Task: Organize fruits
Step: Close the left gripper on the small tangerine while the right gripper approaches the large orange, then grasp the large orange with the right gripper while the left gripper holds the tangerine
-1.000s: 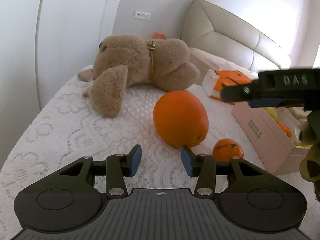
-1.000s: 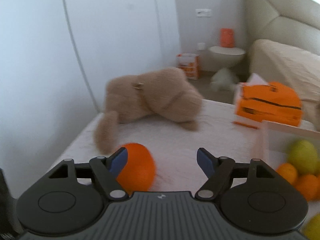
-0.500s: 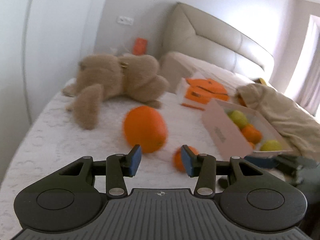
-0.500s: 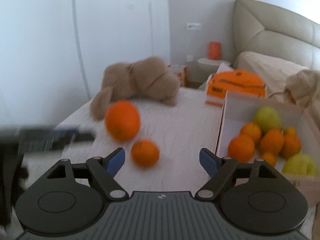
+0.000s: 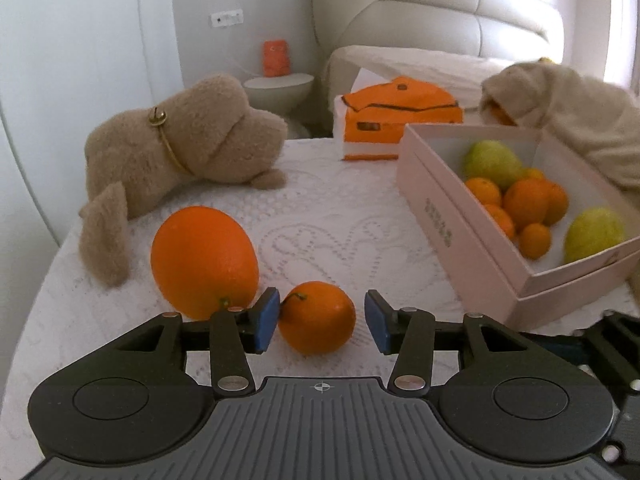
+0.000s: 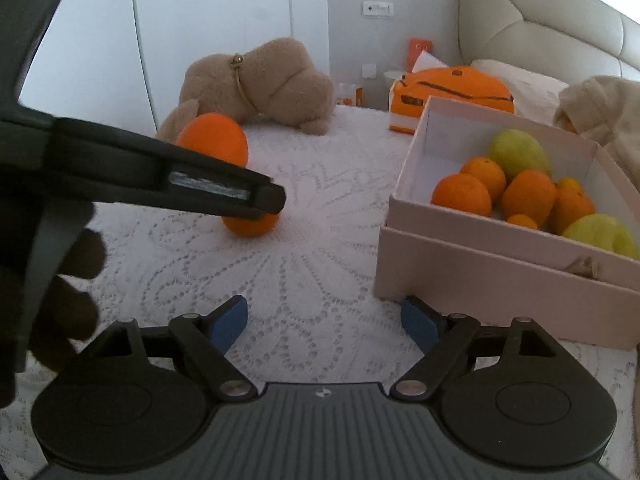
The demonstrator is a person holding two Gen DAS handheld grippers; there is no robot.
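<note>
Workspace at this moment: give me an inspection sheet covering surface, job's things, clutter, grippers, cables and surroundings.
Surface: white lace bedspread, flat.
Job's things: large orange and small orange loose on the bedspread; pink box holds oranges and green-yellow fruit.
Clutter: brown plush toy; orange-and-white tissue box; beige cloth behind the pink box.
Grippers: left gripper open, jaws just opened, small orange between the pads, a gap at the right pad; right gripper open, jaws just opened, nothing between them.
Cables: nothing seen.
Surroundings: padded headboard, wall socket, small round side table.

Black tongs [image 5: 320,322], blue pads [image 5: 266,318]; silver screws [image 5: 234,381]; ribbed grey housing [image 5: 320,432].
</note>
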